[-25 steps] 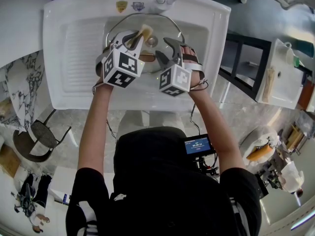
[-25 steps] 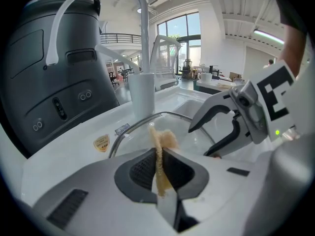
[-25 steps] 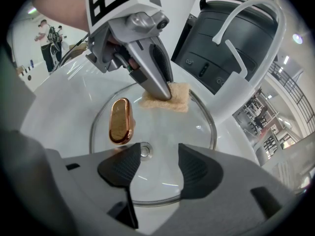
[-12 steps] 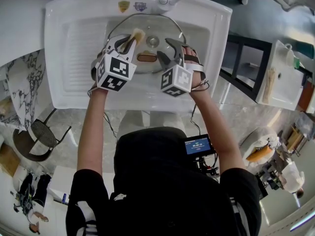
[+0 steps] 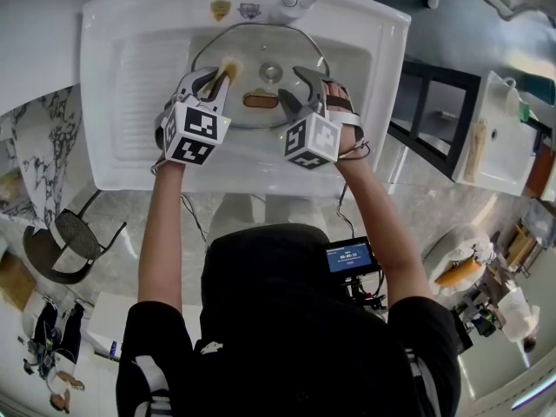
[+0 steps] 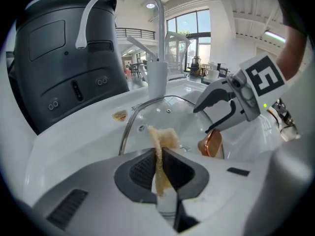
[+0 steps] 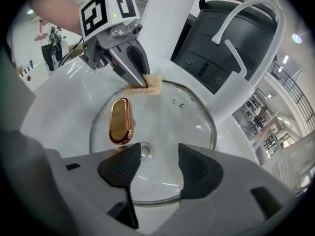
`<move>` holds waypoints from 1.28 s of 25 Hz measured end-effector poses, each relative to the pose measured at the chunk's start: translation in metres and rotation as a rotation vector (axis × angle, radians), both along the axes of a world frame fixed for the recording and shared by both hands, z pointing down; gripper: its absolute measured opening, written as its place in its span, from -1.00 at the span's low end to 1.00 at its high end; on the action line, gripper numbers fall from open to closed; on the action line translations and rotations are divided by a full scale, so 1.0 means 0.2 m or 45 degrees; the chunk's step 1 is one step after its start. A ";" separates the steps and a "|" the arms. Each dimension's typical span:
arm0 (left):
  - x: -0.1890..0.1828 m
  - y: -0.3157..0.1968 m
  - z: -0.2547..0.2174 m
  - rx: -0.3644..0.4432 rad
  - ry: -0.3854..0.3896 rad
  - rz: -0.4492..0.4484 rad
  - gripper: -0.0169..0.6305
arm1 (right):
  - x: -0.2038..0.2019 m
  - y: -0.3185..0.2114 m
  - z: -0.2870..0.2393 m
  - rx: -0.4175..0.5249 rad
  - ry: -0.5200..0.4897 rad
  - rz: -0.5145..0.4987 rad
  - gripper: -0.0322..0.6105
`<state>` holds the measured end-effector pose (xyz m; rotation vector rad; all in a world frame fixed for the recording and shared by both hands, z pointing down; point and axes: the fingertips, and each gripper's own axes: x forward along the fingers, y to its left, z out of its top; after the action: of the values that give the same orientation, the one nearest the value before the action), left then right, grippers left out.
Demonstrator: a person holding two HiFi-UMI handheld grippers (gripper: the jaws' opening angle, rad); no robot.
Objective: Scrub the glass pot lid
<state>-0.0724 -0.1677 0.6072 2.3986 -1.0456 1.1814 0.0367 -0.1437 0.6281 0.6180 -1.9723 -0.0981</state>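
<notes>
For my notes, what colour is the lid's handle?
Shiny copper; the handle shows best in the right gripper view.

Tall bright windows (image 6: 189, 31); seemingly marble floor (image 5: 417, 211); dark chair (image 5: 78, 238).

lid (image 7: 170, 124): clear glass | handle (image 7: 120, 121): glossy copper | sponge (image 7: 154, 84): rough | sink (image 5: 130, 76): glossy white

Left hand-held gripper (image 5: 215, 78) pins a sponge (image 5: 229, 64) on the glass lid (image 5: 288, 56) in the sink (image 5: 130, 76); right hand-held gripper (image 5: 294, 88) gapes alongside.
</notes>
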 end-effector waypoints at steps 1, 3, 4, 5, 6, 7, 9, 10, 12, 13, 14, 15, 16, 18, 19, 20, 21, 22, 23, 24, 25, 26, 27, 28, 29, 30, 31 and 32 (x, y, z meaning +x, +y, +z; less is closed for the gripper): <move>-0.01 0.00 0.00 -0.005 -0.003 -0.006 -0.88 | 0.00 0.00 0.00 0.000 0.000 0.000 -0.20; -0.03 0.01 0.01 -0.010 -0.011 -0.014 -0.88 | 0.00 0.00 0.00 0.000 0.003 0.002 -0.20; -0.03 0.01 0.01 -0.011 -0.013 -0.018 -0.88 | 0.00 0.00 0.00 -0.001 0.005 0.003 -0.20; -0.04 0.02 0.01 -0.013 -0.014 -0.023 -0.88 | 0.00 0.00 0.00 -0.002 0.007 0.002 -0.20; -0.04 0.02 0.01 -0.015 -0.017 -0.027 -0.88 | 0.00 0.00 0.00 -0.002 0.008 0.001 -0.20; -0.04 0.02 0.01 -0.018 -0.021 -0.030 -0.88 | 0.00 0.00 0.00 -0.003 0.009 0.000 -0.20; -0.04 0.03 0.01 -0.024 -0.032 -0.032 -0.88 | 0.00 0.00 0.00 -0.005 0.009 0.001 -0.20; -0.04 0.03 0.01 -0.026 -0.037 -0.032 -0.88 | 0.00 0.00 0.00 -0.007 0.007 0.002 -0.20; -0.04 0.03 0.00 -0.030 -0.045 -0.035 -0.88 | 0.00 0.00 -0.01 -0.007 0.000 0.003 -0.20; -0.04 0.03 0.00 -0.033 -0.048 -0.037 -0.88 | 0.00 0.00 -0.01 -0.008 0.000 0.003 -0.20; -0.03 0.04 0.00 -0.038 -0.049 -0.037 -0.88 | 0.01 0.00 -0.02 -0.012 0.004 0.007 -0.19; -0.03 0.05 -0.01 -0.043 -0.051 -0.036 -0.88 | 0.01 0.00 -0.02 -0.020 0.012 0.014 -0.20; -0.04 0.05 -0.01 -0.046 -0.053 -0.035 -0.88 | 0.02 0.00 -0.02 -0.028 0.023 0.022 -0.21; -0.04 0.07 -0.02 -0.045 -0.058 -0.031 -0.88 | 0.02 0.00 -0.02 -0.040 0.046 0.042 -0.25; -0.04 0.07 -0.04 -0.042 -0.059 -0.030 -0.88 | 0.03 0.00 -0.03 -0.046 0.052 0.055 -0.26; -0.05 0.08 -0.05 -0.040 -0.059 -0.030 -0.88 | 0.03 -0.01 -0.05 -0.052 0.052 0.071 -0.26; -0.06 0.09 -0.06 -0.038 -0.058 -0.033 -0.88 | 0.03 -0.01 -0.06 -0.055 0.049 0.090 -0.27; -0.07 0.09 -0.07 -0.035 -0.055 -0.038 -0.88 | 0.04 -0.01 -0.09 -0.054 0.044 0.108 -0.29; -0.08 0.10 -0.09 -0.031 -0.049 -0.044 -0.88 | 0.04 -0.02 -0.11 -0.050 0.040 0.125 -0.32; -0.09 0.10 -0.11 -0.026 -0.040 -0.052 -0.88 | 0.04 -0.02 -0.14 -0.045 0.037 0.140 -0.35; -0.10 0.11 -0.14 -0.020 -0.031 -0.059 -0.88 | 0.04 -0.02 -0.16 -0.038 0.035 0.156 -0.38; -0.10 0.12 -0.17 -0.013 -0.020 -0.065 -0.88 | 0.05 -0.02 -0.19 -0.031 0.032 0.176 -0.42; -0.11 0.12 -0.20 -0.003 -0.010 -0.069 -0.88 | 0.05 -0.02 -0.22 -0.024 0.023 0.203 -0.48; -0.11 0.12 -0.23 0.009 -0.001 -0.071 -0.88 | 0.06 -0.02 -0.26 -0.021 0.009 0.238 -0.53; -0.11 0.12 -0.26 0.024 0.007 -0.071 -0.88 | 0.07 -0.02 -0.29 -0.024 -0.009 0.277 -0.57; -0.11 0.13 -0.29 0.038 0.013 -0.069 -0.88 | 0.07 -0.01 -0.32 -0.032 -0.029 0.315 -0.59; -0.10 0.13 -0.33 0.051 0.020 -0.066 -0.88 | 0.08 0.00 -0.35 -0.043 -0.047 0.348 -0.62; -0.09 0.15 -0.36 0.063 0.028 -0.062 -0.88 | 0.08 0.02 -0.38 -0.053 -0.066 0.375 -0.67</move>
<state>-0.0913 -0.1380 0.5346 2.4031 -1.1327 1.1234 0.0531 -0.1396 0.5516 0.8833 -1.9062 0.1409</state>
